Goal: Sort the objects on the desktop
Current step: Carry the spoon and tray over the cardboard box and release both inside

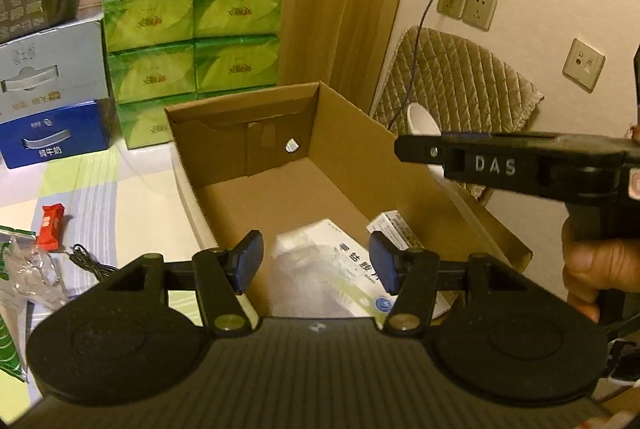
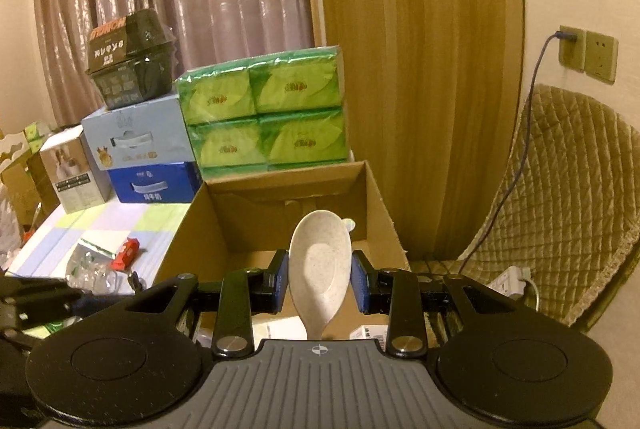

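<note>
Box (image 1: 320, 181): on the desk's right part, already holding packets (image 1: 344, 261).
Right gripper (image 2: 319, 287): spoon (image 2: 320, 269) between its pads, contact unclear, above the box.
Left gripper (image 1: 316, 265): wide, empty.
Left: red packet (image 1: 51, 227), cable (image 1: 90, 263), wrappers (image 1: 28, 269) near left edge.

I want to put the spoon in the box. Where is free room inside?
The far half of the box floor is bare, up to its back wall. The near end is crowded: a white packet and a small carton. The right gripper holds the spoon.
</note>
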Available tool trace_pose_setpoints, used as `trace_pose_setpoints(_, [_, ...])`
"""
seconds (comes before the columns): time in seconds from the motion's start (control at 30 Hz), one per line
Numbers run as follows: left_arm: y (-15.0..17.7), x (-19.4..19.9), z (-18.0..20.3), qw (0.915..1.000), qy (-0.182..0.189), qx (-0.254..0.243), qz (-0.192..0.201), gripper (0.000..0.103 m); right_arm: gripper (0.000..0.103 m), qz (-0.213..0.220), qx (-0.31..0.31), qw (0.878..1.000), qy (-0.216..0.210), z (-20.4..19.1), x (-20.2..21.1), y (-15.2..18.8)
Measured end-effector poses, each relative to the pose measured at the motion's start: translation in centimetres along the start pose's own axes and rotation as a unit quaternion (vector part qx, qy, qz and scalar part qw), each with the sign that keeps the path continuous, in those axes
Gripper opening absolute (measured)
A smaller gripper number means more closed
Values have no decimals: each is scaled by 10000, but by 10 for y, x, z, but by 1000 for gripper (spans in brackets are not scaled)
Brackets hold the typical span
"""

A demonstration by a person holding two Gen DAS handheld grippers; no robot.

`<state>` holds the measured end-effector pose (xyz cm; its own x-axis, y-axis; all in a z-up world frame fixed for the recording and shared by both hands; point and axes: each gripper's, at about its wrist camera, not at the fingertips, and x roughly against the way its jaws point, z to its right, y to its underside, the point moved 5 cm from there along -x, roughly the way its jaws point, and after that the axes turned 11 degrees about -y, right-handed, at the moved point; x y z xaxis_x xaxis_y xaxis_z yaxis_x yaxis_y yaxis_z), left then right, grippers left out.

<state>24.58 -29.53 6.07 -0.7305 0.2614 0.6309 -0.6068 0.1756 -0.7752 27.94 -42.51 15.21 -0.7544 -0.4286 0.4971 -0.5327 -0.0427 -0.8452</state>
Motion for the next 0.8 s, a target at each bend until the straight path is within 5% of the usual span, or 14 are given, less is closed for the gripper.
trace_pose_setpoints(0.3, [-7, 17, -19, 9997, -148, 57, 184, 57, 31, -52, 42, 10000, -1, -6, -5, 1])
trace_pose_setpoints(0.4, [-5, 19, -22, 9997, -168, 56, 174, 57, 52, -20, -36, 10000, -44, -6, -5, -1])
trace_pose_setpoints(0.8, [8, 35, -34, 9995, -253, 75, 151, 59, 62, 70, -125, 9999, 9, -13, 18, -2])
